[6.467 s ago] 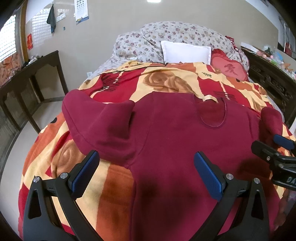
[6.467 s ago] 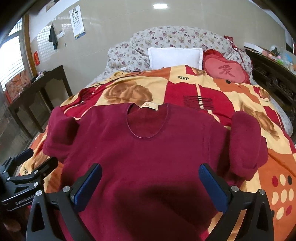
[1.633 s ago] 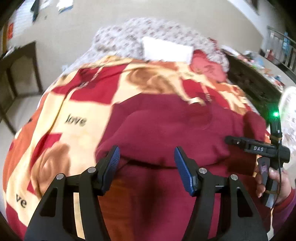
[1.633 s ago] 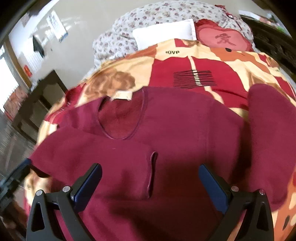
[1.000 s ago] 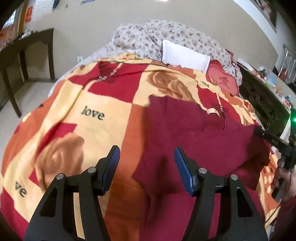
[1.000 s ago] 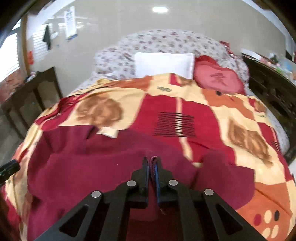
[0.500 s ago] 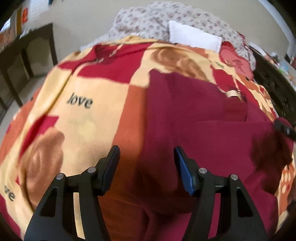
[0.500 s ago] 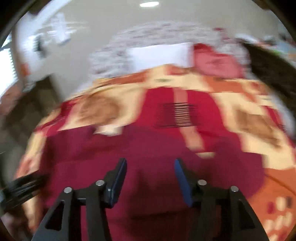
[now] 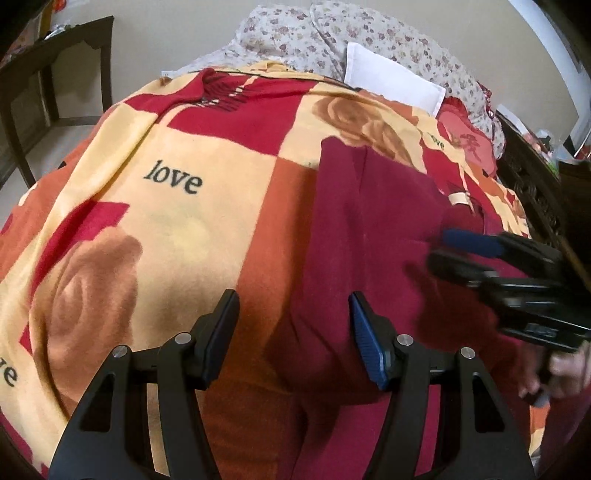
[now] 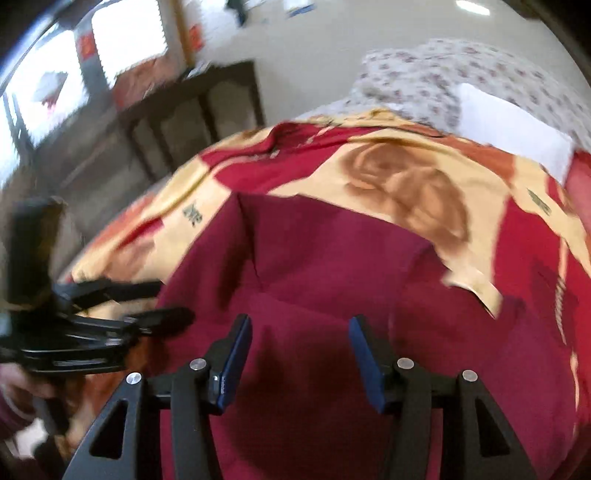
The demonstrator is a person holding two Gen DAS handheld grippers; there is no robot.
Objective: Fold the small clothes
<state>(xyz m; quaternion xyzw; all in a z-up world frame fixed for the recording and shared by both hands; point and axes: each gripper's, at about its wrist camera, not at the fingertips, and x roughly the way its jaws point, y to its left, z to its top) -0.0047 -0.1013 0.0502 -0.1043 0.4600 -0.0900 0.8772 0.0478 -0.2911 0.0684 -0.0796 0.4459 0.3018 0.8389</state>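
A dark red sweater (image 9: pixel 373 229) lies flat on the bed with its sleeves folded in over the body; it also shows in the right wrist view (image 10: pixel 332 266). Its collar tag (image 9: pixel 458 198) points to the far end. My left gripper (image 9: pixel 293 325) is open and empty, low over the sweater's left edge. My right gripper (image 10: pixel 299 350) is open and empty above the sweater's middle. The right gripper also shows in the left wrist view (image 9: pixel 476 254), and the left gripper in the right wrist view (image 10: pixel 140 302).
A red, orange and cream "love" blanket (image 9: pixel 173 177) covers the bed. A white pillow (image 9: pixel 391 83), a floral quilt (image 9: pixel 332 33) and a red cushion (image 9: pixel 465 136) lie at the head. Dark wooden furniture (image 10: pixel 192 110) stands at the left; a dark cabinet (image 9: pixel 535 177) at the right.
My right gripper let go of the right sleeve it had carried over the body, opened, and swung left. My left gripper stayed open and shifted a little left and lower.
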